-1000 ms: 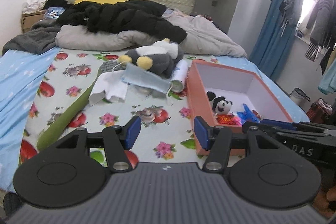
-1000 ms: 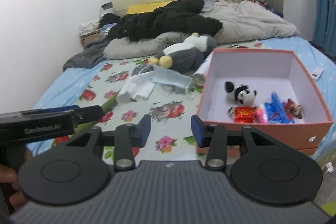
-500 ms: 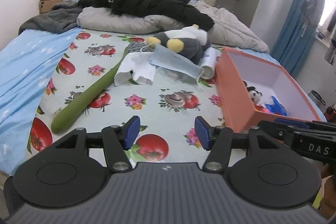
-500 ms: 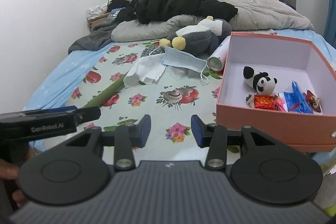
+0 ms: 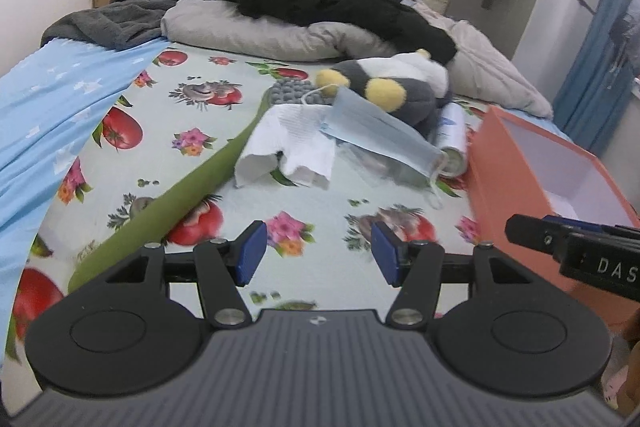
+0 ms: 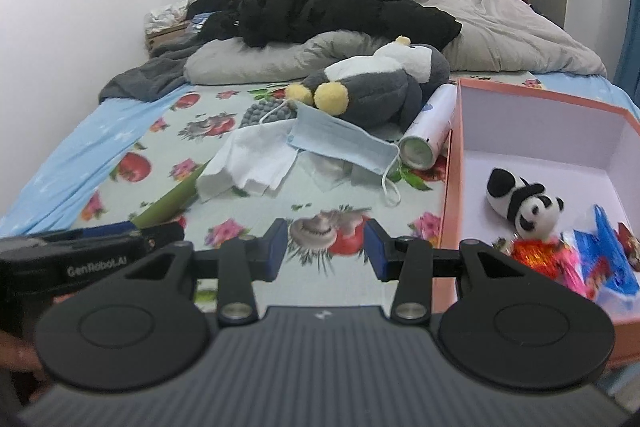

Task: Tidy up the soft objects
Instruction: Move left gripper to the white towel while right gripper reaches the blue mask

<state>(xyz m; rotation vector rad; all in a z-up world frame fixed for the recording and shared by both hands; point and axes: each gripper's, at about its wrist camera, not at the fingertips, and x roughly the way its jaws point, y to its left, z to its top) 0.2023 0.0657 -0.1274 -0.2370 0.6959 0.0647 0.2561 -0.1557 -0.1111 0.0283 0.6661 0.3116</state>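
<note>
Both claws are hanging empty over the near edge of the fruit-print bed sheet point(image 5: 192, 147), w/ nothing between the blue pads. The left claw point(image 5: 316, 259) is standing fairly wide, the right claw point(image 6: 326, 249) a bit narrower. Probably both are readied for the next pick.

The open orange cardboard box point(image 6: 452, 163) w/ white lining is sitting at the right, likely as the drop spot, since a small black-and-white panda plush point(image 6: 520, 205) and some shiny wrappers are already lying inside.

The loose soft stuff is lying ahead of both claws, well apart from them: a crumpled white cloth point(image 5: 292, 143), a pale blue face mask point(image 5: 380, 135) draped partly over it, and a grey-and-white penguin plush point(image 6: 380, 83) w/ yellow feet behind. A white spray can point(image 6: 428, 131) is lying beside the box wall. A long green plush strip point(image 5: 160, 211) is running toward the left claw's left side.
</note>
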